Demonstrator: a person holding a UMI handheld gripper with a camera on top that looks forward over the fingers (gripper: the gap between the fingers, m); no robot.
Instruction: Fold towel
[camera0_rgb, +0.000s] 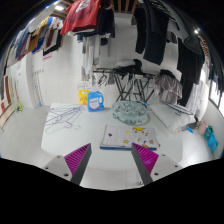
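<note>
A small light towel (129, 137) with coloured patterns and a blue edge lies flat on the white table (60, 140), just ahead of my fingers and a little toward the right one. My gripper (112, 163) is open and empty, raised over the table's near part. Its magenta pads (78, 160) stand wide apart, with only bare table between them. The towel's near edge sits just beyond the fingertips.
A glass bowl (131, 111) stands beyond the towel. Wire hangers (62, 115) lie at the left. A blue-and-yellow box (95, 100) stands at the back. Clothes (90, 18) hang overhead and at the right. A blue thing (211, 139) lies at the far right.
</note>
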